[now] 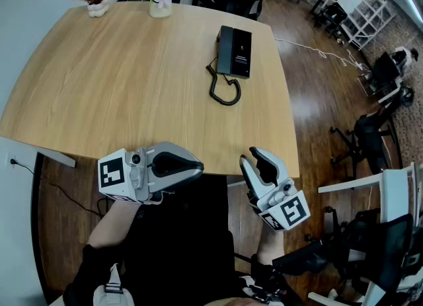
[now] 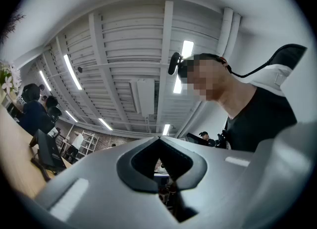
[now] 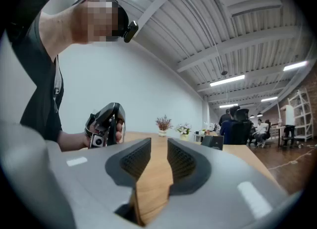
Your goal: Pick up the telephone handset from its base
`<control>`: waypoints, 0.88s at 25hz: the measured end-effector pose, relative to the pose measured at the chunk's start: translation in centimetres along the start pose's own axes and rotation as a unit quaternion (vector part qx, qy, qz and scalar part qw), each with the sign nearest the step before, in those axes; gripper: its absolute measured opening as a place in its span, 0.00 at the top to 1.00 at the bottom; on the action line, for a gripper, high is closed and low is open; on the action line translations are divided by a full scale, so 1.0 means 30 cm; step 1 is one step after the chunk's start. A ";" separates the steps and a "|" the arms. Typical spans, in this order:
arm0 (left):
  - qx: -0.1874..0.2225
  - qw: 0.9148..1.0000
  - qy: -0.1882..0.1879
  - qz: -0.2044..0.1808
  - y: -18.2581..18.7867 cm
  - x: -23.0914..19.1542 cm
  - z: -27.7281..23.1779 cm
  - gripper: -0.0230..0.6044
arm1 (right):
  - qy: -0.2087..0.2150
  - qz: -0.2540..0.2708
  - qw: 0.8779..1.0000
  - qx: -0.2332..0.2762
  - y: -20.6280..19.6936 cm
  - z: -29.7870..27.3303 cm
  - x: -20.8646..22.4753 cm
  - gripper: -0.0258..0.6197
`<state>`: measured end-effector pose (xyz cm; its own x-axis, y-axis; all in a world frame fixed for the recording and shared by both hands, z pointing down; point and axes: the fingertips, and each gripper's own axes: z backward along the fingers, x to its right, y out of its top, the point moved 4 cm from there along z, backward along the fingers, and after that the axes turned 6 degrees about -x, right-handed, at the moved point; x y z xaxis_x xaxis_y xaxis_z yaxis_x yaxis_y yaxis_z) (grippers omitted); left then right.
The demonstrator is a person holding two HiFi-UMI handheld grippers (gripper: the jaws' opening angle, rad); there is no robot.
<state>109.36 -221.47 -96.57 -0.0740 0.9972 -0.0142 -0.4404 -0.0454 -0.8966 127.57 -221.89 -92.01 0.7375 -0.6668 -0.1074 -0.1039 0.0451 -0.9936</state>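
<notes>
Handset (image 1: 225, 47) sits in its cradle on the left side of the base (image 1: 241, 53). The curly cord (image 1: 225, 90) is piled just in front of the base, on the person's side. The handset's long axis runs straight away from the person, so anything coming from the near edge of the bench (image 1: 119, 86) meets it end-on.

The right gripper (image 1: 256, 160) hangs off the near edge, well short of the base and only a touch to its right. It's aimed level across the bench. Its jaws are apart with a modest gap, and only bare wood shows between them (image 3: 154, 151). In its own view the base (image 3: 214, 142) is a small dark block off to the right of the jaws.

The left gripper (image 1: 196, 167) is further left of the base. Its jaws are closed tight on nothing (image 2: 159, 141), and it's tipped up toward the ceiling, not the phone.

So I'd say the right one is better placed. It needs a long reach forward, then the jaws have to straddle the handset across its narrow width.
</notes>
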 end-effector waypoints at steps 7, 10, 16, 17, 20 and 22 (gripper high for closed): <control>-0.015 0.999 0.024 -0.020 0.050 -0.190 0.015 0.96 | -0.011 -0.001 1.000 0.001 -0.005 -0.120 0.180 0.82; -0.018 0.999 0.035 -0.019 0.066 -0.275 0.019 0.96 | -0.013 -0.004 1.000 0.004 -0.009 -0.167 0.236 0.82; -0.043 0.997 0.051 -0.025 0.081 -0.398 -0.019 0.96 | -0.014 0.004 1.000 0.001 -0.011 -0.221 0.335 0.82; -0.052 0.997 0.053 -0.028 0.085 -0.419 -0.025 0.96 | -0.014 0.006 1.000 0.000 -0.009 -0.233 0.352 0.82; -0.091 0.993 0.058 -0.046 0.104 -0.470 -0.046 0.96 | -0.012 0.012 1.000 -0.001 -0.007 -0.261 0.394 0.82; -0.146 0.985 0.056 -0.067 0.123 -0.492 -0.061 0.96 | -0.012 0.018 1.000 -0.002 -0.005 -0.272 0.416 0.82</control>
<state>110.45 -236.26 -100.48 0.0741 0.9941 0.0788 -0.1623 0.0900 -0.9826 131.34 -236.30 -92.90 0.7486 -0.6470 -0.1449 -0.1346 0.0657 -0.9887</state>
